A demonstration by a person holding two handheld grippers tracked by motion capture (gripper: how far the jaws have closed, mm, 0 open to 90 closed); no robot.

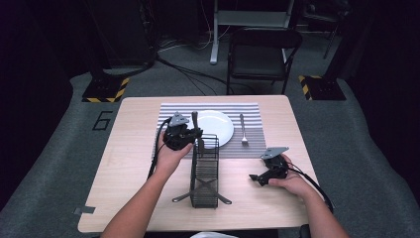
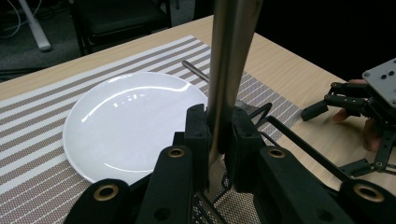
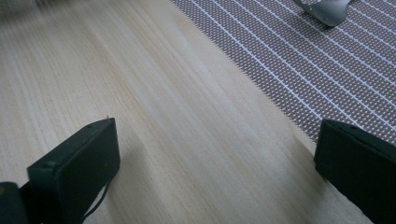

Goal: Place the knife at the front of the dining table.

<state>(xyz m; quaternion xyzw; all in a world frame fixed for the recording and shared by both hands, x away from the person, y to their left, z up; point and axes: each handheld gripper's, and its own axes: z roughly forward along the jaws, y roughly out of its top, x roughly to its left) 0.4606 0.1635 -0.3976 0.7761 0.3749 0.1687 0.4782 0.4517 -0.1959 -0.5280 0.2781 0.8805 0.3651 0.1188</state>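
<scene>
Left hand-held gripper (image 1: 197, 133) is clamped on a metal utensil handle (image 2: 229, 70), which stands upright between its pads above the far end of the black wire caddy (image 1: 204, 171) near the worktop's middle. Just beyond lies the white plate (image 1: 218, 126) on the striped placemat (image 1: 247, 109), a fork (image 1: 243, 130) to its right. Right hand-held gripper (image 1: 260, 178) rests near the worktop's right edge, jaws wide apart with bare wood between them.

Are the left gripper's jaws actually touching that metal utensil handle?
Touching. In the left gripper view, both black jaws of the left gripper press against the upright utensil handle from either side.
</scene>
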